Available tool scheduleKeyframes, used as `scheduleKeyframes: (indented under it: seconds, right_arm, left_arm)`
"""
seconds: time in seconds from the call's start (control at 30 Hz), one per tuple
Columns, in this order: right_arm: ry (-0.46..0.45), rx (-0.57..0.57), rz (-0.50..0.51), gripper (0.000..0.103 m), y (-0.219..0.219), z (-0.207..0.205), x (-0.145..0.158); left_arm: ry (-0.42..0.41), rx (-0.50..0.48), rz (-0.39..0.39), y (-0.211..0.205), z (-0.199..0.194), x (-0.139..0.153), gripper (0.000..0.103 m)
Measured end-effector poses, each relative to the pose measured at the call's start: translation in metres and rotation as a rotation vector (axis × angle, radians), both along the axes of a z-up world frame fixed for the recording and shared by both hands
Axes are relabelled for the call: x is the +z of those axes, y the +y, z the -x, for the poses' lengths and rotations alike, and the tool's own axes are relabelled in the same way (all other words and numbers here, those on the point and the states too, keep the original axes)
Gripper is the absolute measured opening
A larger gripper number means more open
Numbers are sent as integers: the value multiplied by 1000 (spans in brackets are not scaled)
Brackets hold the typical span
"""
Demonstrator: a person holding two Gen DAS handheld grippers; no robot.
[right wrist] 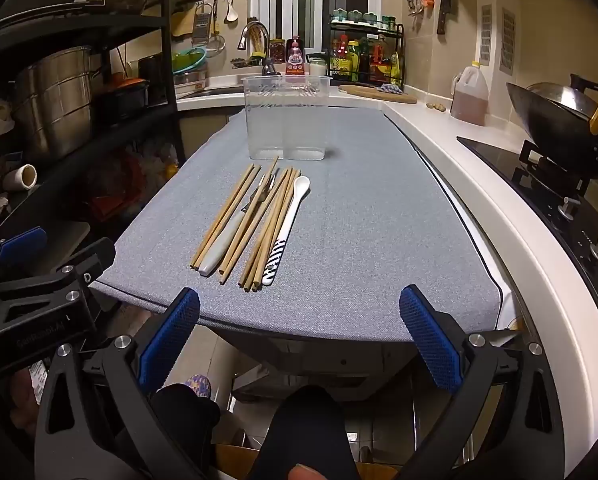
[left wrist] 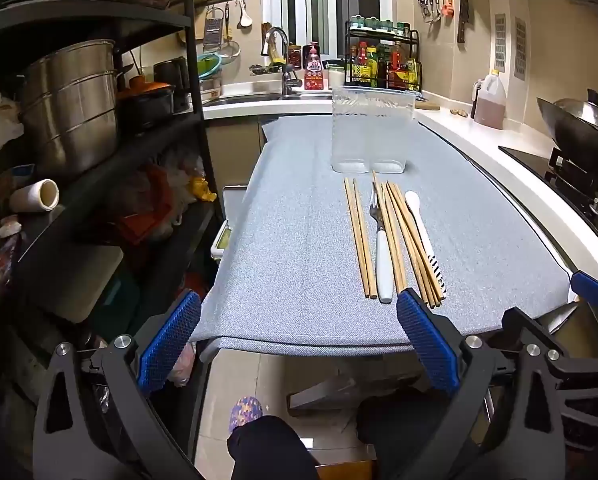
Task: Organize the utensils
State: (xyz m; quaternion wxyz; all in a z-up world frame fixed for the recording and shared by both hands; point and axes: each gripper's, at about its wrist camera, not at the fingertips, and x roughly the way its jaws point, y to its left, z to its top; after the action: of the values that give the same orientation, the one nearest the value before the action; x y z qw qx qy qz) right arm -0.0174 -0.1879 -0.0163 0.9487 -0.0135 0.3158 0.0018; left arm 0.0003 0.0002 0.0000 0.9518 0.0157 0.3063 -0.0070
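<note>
Left wrist view: grey mat (left wrist: 299, 240), then clear two-compartment holder (left wrist: 372, 130) empty at its far end. Chopsticks (left wrist: 361, 236), fork (left wrist: 382, 248) and white spoon (left wrist: 421, 228) lie loose just before it. My left gripper (left wrist: 299, 344) and right gripper (right wrist: 299, 336) hang wide, empty. Nothing sorted yet, I judge; next, pinch one utensil.

Both the left gripper (left wrist: 299, 344) and right gripper (right wrist: 299, 336) show black angular frames with triangular cut-outs, silver round screws, and blue mesh-textured finger pads (left wrist: 427, 344), while faint grey lettering marks the left tool's body at nine o'clock in the right wrist view.
</note>
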Motion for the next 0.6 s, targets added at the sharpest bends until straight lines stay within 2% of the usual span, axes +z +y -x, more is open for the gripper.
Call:
scheduleKeyframes:
  seconds: [0.6]
  right_arm:
    - [1,2,-4,98,2,1,-1]
  left_arm:
    - [-14,-4,-1,0,2,1,95]
